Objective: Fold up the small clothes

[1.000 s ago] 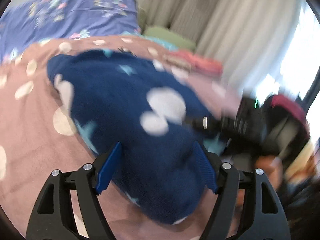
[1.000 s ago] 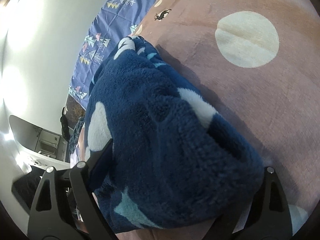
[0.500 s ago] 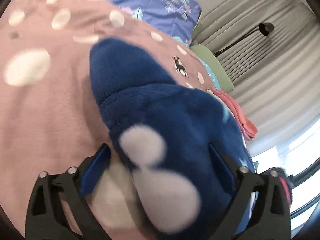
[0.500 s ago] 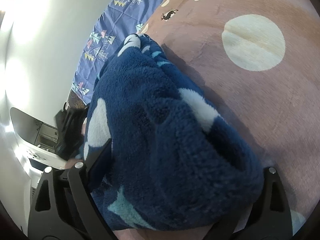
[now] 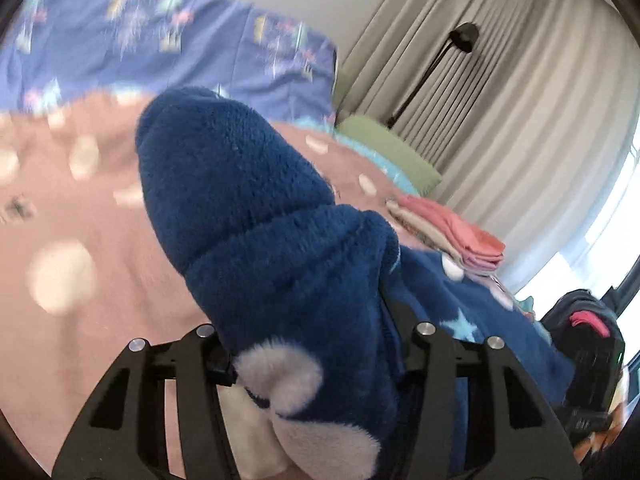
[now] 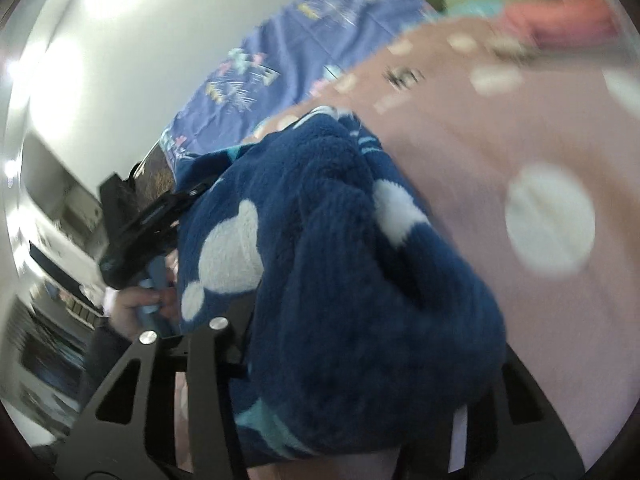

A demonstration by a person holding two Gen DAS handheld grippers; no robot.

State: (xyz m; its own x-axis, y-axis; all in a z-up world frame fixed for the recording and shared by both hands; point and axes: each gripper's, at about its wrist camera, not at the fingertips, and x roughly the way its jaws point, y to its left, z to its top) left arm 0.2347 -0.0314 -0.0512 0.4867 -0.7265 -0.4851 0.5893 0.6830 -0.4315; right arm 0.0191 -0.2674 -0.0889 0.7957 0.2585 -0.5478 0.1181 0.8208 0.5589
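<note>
- You are closing the left gripper (image 5: 316, 364) on a thick bunch of the navy fleece garment (image 5: 256, 208); its jaws are narrowing with the fleece filling the gap between them and pressing against both sides
- You are closing the right gripper (image 6: 344, 384) on another bunch of the same garment; the fleece is bulging over and hiding its right finger, so a grip is being taken here too, as far as the frame is showing
- The garment, patterned with white blobs and pale blue stars, is hanging between the two grippers and trailing down onto the pink dotted blanket (image 5: 72, 344) that is covering the bed
- In the right wrist view your left hand (image 6: 140, 304) is showing beside the fleece, working its tool's handle
- The step in hand is judged to be the gather-and-lift that is opening a fold: both edges are being seized, and no flat fold is showing yet
- The next move is calling for both grips to be firm before you are carrying the seized edge across; thick pile is likely to slip, so you are advised to be keeping the bunches deep in the jaws and laying the fabric flat on bare blanket
- Further off, a stack of folded pink clothes (image 5: 452, 232) is lying near the far edge of the bed; it is judged to be the finished pile
- Beyond it, a blue patterned pillow (image 5: 168, 48), a green cushion (image 5: 384, 152), grey curtains (image 5: 500, 100) and a black floor lamp (image 5: 460, 36) are closing the view
</note>
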